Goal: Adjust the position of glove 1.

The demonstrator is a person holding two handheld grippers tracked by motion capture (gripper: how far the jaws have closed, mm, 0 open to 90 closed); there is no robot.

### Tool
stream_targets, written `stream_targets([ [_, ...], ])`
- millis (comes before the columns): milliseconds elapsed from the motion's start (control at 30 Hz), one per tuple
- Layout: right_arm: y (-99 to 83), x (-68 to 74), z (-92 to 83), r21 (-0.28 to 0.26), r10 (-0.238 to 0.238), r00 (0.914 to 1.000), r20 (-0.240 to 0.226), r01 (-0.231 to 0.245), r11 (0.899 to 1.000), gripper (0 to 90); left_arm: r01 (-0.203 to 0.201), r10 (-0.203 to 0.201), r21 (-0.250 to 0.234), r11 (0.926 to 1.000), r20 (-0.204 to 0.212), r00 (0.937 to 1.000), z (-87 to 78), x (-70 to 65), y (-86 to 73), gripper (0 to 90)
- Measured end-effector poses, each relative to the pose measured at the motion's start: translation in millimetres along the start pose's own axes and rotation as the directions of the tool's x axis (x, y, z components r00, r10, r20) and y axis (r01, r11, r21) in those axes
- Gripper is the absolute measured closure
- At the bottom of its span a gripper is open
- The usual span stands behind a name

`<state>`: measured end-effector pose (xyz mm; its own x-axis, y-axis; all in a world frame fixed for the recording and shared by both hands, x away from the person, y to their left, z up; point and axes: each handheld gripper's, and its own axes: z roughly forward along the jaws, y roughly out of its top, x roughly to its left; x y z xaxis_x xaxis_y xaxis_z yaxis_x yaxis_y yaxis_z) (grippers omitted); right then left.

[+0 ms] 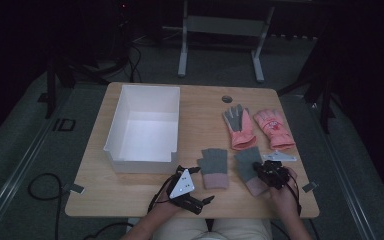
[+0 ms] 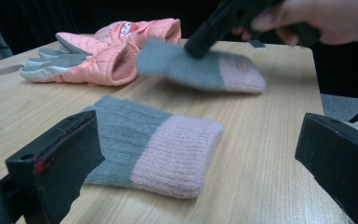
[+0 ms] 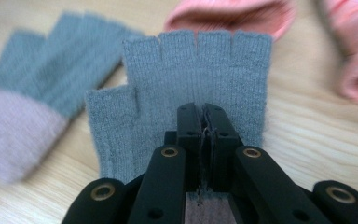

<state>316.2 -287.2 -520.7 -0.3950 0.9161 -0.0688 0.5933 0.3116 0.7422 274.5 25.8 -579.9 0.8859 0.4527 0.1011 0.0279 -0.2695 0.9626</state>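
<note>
The right gripper [image 3: 204, 122] is clamped shut on the near grey glove [image 3: 186, 88], a pinch of knit caught between its jaws, at the table's front right. The glove's long axis runs away from the gripper, cuff nearest, finger stubs ahead. The white box [image 1: 114, 131] lies well to the left, beyond the second grey glove [image 1: 213, 167], and is seen to be empty. The left gripper [image 1: 187, 192] is nearer the box; its jaws stand open and hold nothing. 2 pink gloves [image 1: 255, 127] lie behind, on the table [image 1: 205, 107].
</note>
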Motion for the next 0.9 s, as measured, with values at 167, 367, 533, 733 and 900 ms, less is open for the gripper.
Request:
stream_targets([
  [167,5.5,0.6,-21.9,-0.049,0.118,0.9908,0.067,-0.115,0.992,86.4,-0.003,0.003,0.0,1.0,-0.001,1.0,0.0,-0.3,0.0,0.0],
  [367,2.1,3.0,-27.9,-0.085,0.231,0.9657,0.118,-0.222,0.971,86.4,-0.007,0.007,-0.001,1.0,-0.003,1.0,0.0,-0.8,0.0,0.0],
  [533,-6.1,0.1,-12.5,-0.069,0.287,0.9465,0.148,-0.28,0.958,86.4,-0.009,0.009,-0.003,1.0,-0.004,1.0,0.0,-0.9,0.0,0.0],
  [733,-15.3,-3.6,8.2,-0.039,0.299,0.9355,0.188,-0.297,0.954,86.3,-0.01,0.01,-0.005,0.9999,-0.001,1.0,0.0,-0.7,-0.1,0.0],
  [900,-20.5,-8.0,22.8,-0.024,0.314,0.9258,0.211,-0.316,0.948,86.2,-0.011,0.011,-0.006,0.9999,0.0,0.9999,-0.1,-0.7,-0.2,0.0],
])
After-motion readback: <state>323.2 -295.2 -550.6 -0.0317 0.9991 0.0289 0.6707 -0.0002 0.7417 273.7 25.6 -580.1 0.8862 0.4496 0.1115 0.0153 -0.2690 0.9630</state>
